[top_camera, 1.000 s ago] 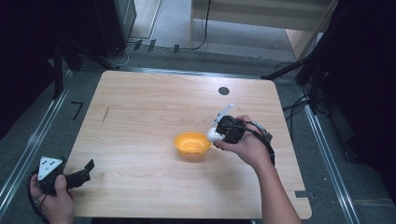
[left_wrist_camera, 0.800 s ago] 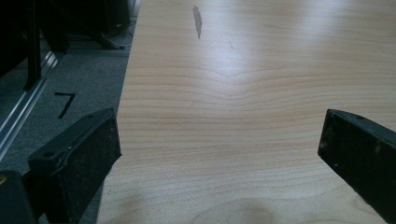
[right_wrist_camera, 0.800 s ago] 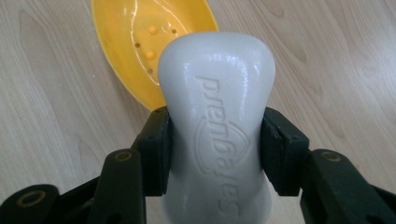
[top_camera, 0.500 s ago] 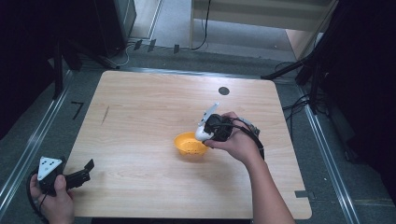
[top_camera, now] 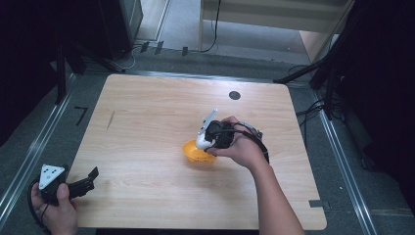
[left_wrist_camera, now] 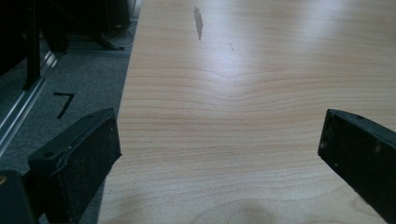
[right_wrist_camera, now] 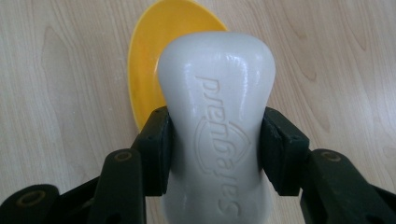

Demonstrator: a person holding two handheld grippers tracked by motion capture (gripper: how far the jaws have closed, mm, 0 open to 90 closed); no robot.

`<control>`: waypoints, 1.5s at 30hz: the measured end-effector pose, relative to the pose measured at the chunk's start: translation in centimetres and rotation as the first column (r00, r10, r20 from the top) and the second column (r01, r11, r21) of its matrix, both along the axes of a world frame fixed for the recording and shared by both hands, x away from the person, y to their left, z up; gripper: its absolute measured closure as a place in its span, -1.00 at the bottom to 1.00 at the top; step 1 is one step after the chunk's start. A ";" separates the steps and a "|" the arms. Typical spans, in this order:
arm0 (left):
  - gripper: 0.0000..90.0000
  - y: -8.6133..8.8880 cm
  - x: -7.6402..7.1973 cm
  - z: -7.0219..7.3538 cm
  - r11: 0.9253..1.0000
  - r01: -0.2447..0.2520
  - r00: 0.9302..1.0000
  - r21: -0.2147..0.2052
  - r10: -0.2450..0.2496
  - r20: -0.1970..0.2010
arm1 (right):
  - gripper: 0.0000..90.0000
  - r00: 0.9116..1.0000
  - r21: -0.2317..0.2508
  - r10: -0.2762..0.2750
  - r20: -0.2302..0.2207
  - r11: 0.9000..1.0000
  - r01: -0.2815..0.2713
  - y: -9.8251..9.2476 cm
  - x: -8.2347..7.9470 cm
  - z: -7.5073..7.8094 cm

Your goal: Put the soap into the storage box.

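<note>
Right gripper (right_wrist_camera: 212, 140) is clamping a white soap bar (right_wrist_camera: 215, 121) over the yellow bowl (right_wrist_camera: 144, 70). Being probably slick, it could slip out and miss the bowl. Left gripper (left_wrist_camera: 219, 154) is resting open.

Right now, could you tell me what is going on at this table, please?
A person works at a wooden table with a gripper in each hand. The right gripper is clamped on a white bar of soap and holds it over a small yellow bowl near the middle of the table. The left gripper rests at the near left corner, jaws wide open with nothing between them.
</note>
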State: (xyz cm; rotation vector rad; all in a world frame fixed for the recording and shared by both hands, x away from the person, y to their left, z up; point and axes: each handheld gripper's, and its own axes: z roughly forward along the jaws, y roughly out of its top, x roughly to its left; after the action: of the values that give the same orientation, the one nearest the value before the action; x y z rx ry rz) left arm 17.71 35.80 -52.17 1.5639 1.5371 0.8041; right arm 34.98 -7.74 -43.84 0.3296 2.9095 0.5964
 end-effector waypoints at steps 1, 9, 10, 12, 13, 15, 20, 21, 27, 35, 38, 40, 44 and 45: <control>-1.00 0.0 0.0 0.0 1.000 0.001 1.000 0.000 -0.001 -0.001 | 0.14 1.000 -0.002 0.010 0.002 1.000 -0.010 0.1 0.0 -0.1; -1.00 -0.2 -0.1 0.0 1.000 0.000 1.000 0.012 0.000 0.011 | 0.14 0.996 -0.024 0.090 0.016 0.996 -0.090 0.8 -0.2 -0.3; -1.00 -0.2 -0.1 0.0 1.000 -0.001 1.000 0.013 0.001 0.011 | 0.14 0.995 -0.034 0.099 0.021 0.995 -0.099 1.0 -0.3 -0.3; -1.00 -0.1 -0.1 0.0 1.000 0.000 1.000 0.009 0.000 0.016 | 0.14 0.993 -0.051 0.117 0.027 0.992 -0.115 1.2 -0.2 -0.3; -1.00 -0.1 -0.1 0.0 1.000 0.001 1.000 0.008 -0.001 0.019 | 0.14 0.993 -0.056 0.119 0.028 0.992 -0.117 1.3 -0.2 -0.3; -1.00 -0.1 -0.1 0.0 1.000 0.000 1.000 0.006 0.000 0.020 | 0.14 0.991 -0.060 0.129 0.029 0.990 -0.127 1.6 -0.1 -0.2; -1.00 -0.2 -0.1 0.0 1.000 0.003 1.000 0.015 -0.003 0.018 | 0.14 0.988 -0.064 0.149 0.030 0.987 -0.147 1.9 0.1 -0.2; -1.00 -0.2 -0.1 0.0 1.000 0.003 1.000 0.017 -0.003 0.014 | 0.14 0.988 -0.067 0.152 0.033 0.986 -0.150 1.9 0.1 -0.3; -1.00 -0.1 -0.2 0.0 1.000 0.001 1.000 0.005 -0.001 0.020 | 0.14 0.987 -0.078 0.160 0.015 0.984 -0.159 2.0 0.3 -0.9; -1.00 0.0 -0.2 0.0 1.000 0.002 1.000 -0.001 -0.002 0.017 | 0.14 0.984 -0.090 0.178 0.018 0.980 -0.176 2.8 0.6 -1.5; -1.00 -0.1 -0.1 0.0 1.000 0.003 1.000 0.001 -0.003 0.017 | 0.14 0.984 -0.103 0.177 0.010 0.979 -0.175 2.8 0.6 -1.7; -1.00 -0.1 -0.1 0.0 1.000 0.003 1.000 0.004 -0.003 0.017 | 0.13 0.984 -0.110 0.179 0.007 0.978 -0.177 2.8 0.7 -1.9; -1.00 -0.1 -0.1 0.0 1.000 0.003 1.000 0.001 -0.003 0.015 | 0.13 0.984 -0.102 0.176 -0.013 0.979 -0.176 2.7 0.9 -2.2; -1.00 -0.1 -0.1 0.0 1.000 0.002 1.000 0.001 -0.002 0.017 | 0.13 0.985 -0.102 0.174 -0.017 0.979 -0.174 2.7 1.0 -2.3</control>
State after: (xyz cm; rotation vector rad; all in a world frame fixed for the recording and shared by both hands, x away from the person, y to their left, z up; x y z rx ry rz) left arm 17.60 35.73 -52.19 1.5554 1.5230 0.8143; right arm 35.94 -5.03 -46.14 0.0644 2.9832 0.4665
